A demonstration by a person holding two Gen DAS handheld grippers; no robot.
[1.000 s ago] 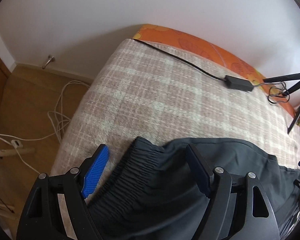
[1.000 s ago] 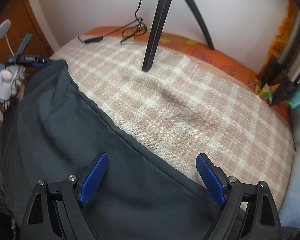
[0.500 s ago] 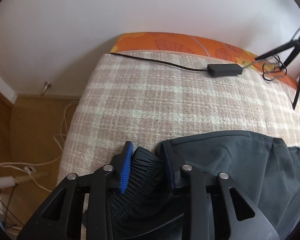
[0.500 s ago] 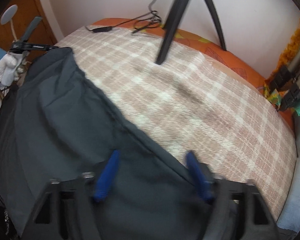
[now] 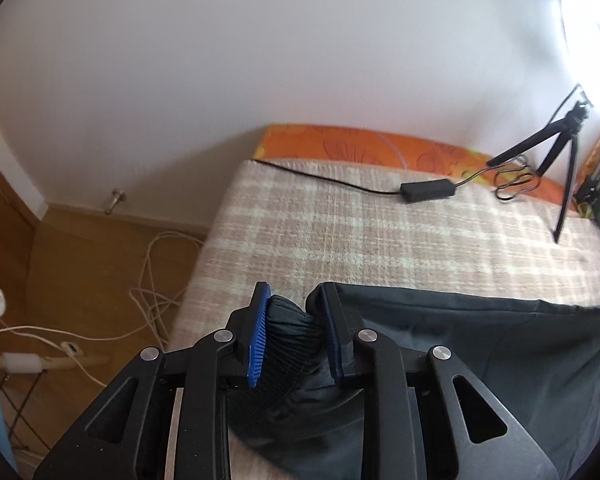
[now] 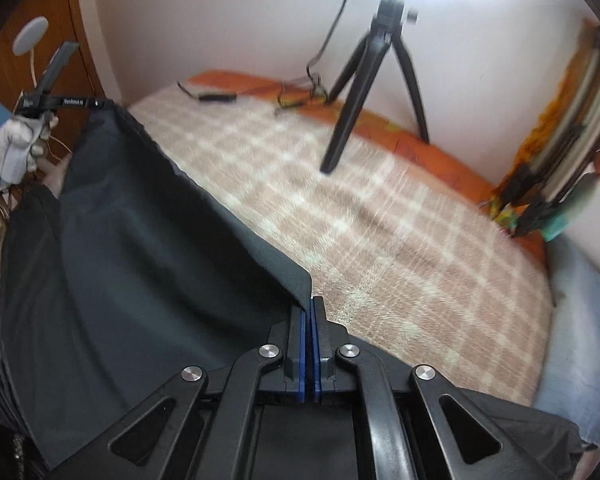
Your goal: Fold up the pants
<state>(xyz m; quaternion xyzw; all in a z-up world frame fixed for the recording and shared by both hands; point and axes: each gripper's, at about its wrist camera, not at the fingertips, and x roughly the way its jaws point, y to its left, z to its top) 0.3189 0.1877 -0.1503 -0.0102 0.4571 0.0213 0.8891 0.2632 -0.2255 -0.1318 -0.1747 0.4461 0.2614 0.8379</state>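
Dark grey pants (image 5: 460, 352) hang stretched between my two grippers above a bed with a beige checked blanket (image 5: 380, 232). My left gripper (image 5: 294, 304) is shut on the gathered elastic waistband (image 5: 288, 332). In the right wrist view the pants (image 6: 132, 248) run from my right gripper (image 6: 310, 308) up to the left gripper (image 6: 56, 100), held by a gloved hand at the far left. My right gripper is shut on the pants' edge near the leg end, its blue pads (image 6: 302, 352) pressed together.
A black tripod (image 6: 364, 96) stands on the bed near the wall, also in the left wrist view (image 5: 564, 168). A black power adapter (image 5: 428, 190) with cable lies on the blanket. White cables (image 5: 152, 280) lie on the wooden floor at left. A pale blue pillow (image 6: 580, 320) lies at right.
Both grippers went from wide open to shut on the pants, the left on the waistband, the right on the edge. The pants have been lifted and pulled taut between them.
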